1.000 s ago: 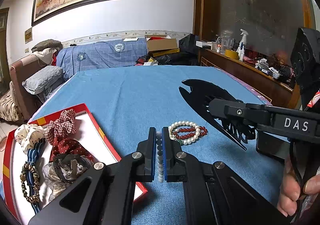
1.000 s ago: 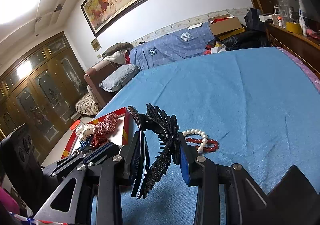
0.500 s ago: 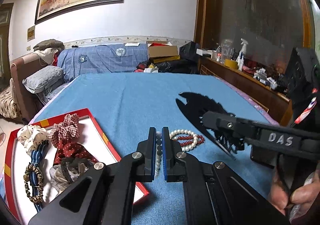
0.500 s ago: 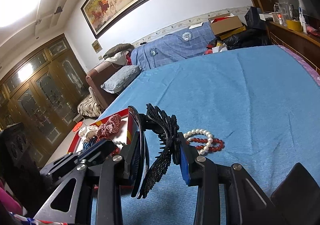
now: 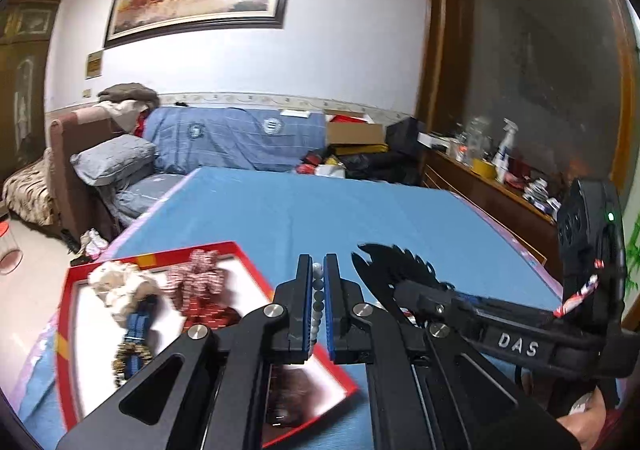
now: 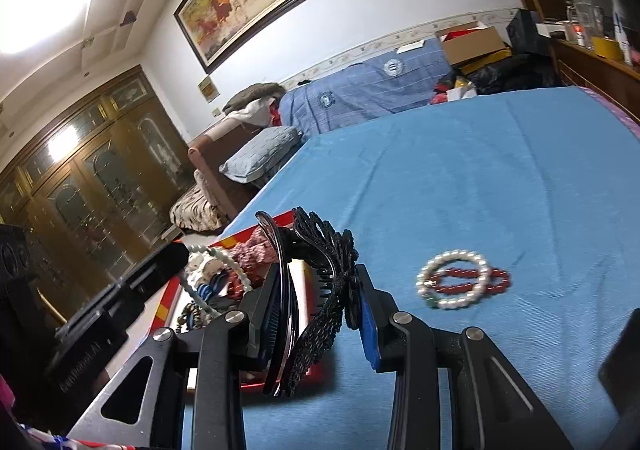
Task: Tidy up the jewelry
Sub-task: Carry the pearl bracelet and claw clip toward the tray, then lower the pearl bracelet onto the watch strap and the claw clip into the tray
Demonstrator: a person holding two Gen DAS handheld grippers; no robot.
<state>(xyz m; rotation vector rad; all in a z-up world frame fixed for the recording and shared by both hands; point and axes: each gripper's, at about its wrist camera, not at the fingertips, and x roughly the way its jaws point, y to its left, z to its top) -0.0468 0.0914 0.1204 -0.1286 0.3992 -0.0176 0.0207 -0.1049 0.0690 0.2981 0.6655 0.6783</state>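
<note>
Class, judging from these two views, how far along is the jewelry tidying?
Done: hair ties and bows lie in the red tray. In hand: the left gripper is shut on a pale bead bracelet; the right gripper holds a black hair clip. Left: pearl and red bracelets on the blue cloth.

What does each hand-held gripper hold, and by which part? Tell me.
Left hand-held gripper: pale bead bracelet, pinched across one stretch of beads. Right hand-held gripper: black hair clip, clamped across its body.

The left hand-held gripper (image 5: pixel 316 306) is clamped tight, the right hand-held gripper (image 6: pixel 320 314) partly closed, both tilted slightly downward, side by side.
</note>
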